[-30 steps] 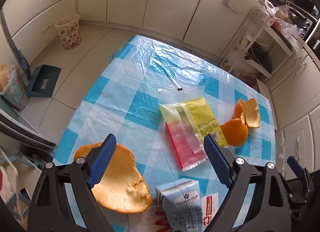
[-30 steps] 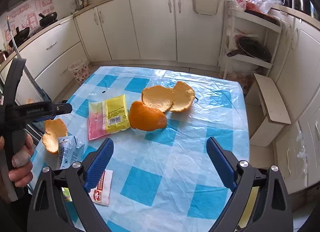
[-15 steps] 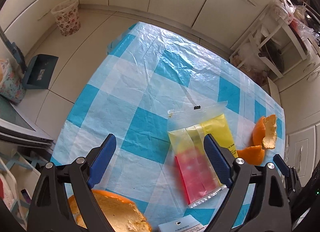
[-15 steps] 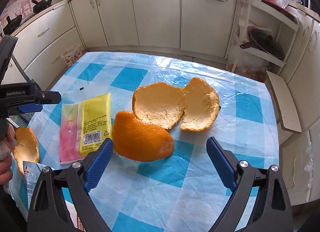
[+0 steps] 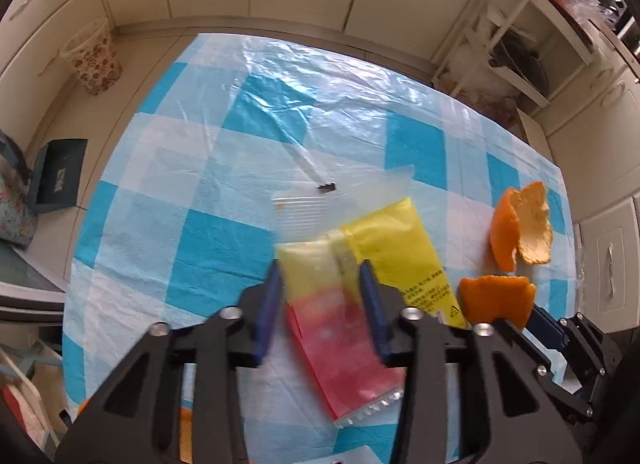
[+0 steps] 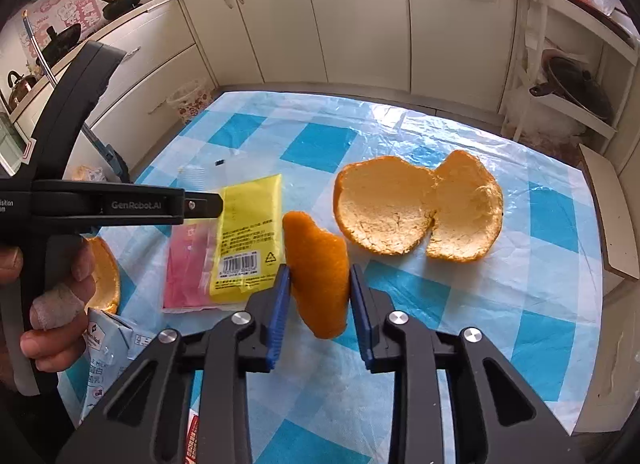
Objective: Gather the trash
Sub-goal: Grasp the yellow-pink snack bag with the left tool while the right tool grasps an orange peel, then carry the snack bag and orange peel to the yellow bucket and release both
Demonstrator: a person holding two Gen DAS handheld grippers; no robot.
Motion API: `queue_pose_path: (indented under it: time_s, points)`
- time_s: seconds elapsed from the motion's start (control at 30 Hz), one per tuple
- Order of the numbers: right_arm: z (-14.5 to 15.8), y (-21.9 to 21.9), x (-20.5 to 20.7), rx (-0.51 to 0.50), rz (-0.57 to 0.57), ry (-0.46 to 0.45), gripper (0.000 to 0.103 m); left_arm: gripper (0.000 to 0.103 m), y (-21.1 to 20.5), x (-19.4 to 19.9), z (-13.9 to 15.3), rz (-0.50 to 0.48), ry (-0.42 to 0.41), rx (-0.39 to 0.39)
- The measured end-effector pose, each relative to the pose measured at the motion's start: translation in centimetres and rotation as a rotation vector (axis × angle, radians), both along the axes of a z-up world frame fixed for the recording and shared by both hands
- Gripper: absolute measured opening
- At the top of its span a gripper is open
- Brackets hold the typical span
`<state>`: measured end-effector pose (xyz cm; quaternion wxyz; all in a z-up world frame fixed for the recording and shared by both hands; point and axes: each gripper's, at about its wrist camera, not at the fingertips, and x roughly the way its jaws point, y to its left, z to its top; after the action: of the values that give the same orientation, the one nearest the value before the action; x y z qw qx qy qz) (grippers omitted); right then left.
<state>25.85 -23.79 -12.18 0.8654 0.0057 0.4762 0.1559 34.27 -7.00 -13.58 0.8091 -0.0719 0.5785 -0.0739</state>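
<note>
A yellow and pink plastic packet (image 5: 384, 248) lies on the blue-checked tablecloth (image 5: 200, 184). My left gripper (image 5: 320, 276) points steeply down at it. Its jaws are closing, with the packet's left part between the blue pads, which touch it. My right gripper (image 6: 318, 284) is closing on an orange peel (image 6: 320, 260), which stands on edge between its pads. Two joined peel halves (image 6: 416, 208) lie just beyond it. Another peel (image 6: 106, 276) and a pale blue milk carton (image 6: 116, 348) sit at the near left.
A person's hand (image 6: 52, 304) holds the left gripper's handle. A patterned waste bin (image 5: 94, 60) stands on the floor by the cabinets, beyond the table's far left corner. A red and white wrapper (image 6: 192, 436) lies at the table's near edge. A white shelf rack (image 6: 568, 76) is at the right.
Both grippers came down and forward over the table and closed from wide open. The left now brackets the packet. The right has tipped the orange peel up on edge between its pads.
</note>
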Motion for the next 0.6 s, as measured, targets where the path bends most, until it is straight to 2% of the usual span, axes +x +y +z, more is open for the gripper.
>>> queue_pose_path:
  time_s: [0.1, 0.17, 0.37, 0.47, 0.6]
  points:
    - [0.5, -0.2, -0.5, 0.010, 0.011, -0.003, 0.023, 0.007, -0.6, -0.7, 0.5, -0.032, -0.016, -0.008]
    - [0.9, -0.6, -0.9, 0.018, 0.012, -0.007, 0.023, 0.004, -0.6, -1.2, 1.0, -0.044, -0.028, -0.017]
    - [2.1, -2.4, -2.5, 0.046, 0.003, -0.020, 0.023, 0.004, 1.0, -2.6, 3.4, -0.044, -0.091, -0.063]
    - [2.5, -3.4, -3.7, 0.058, -0.008, -0.022, 0.023, 0.004, 2.3, -2.7, 3.2, -0.021, -0.078, -0.078]
    - [2.9, -4.2, -4.8, 0.059, -0.019, -0.029, 0.023, 0.003, 3.5, -3.2, 3.1, 0.013, -0.072, -0.137]
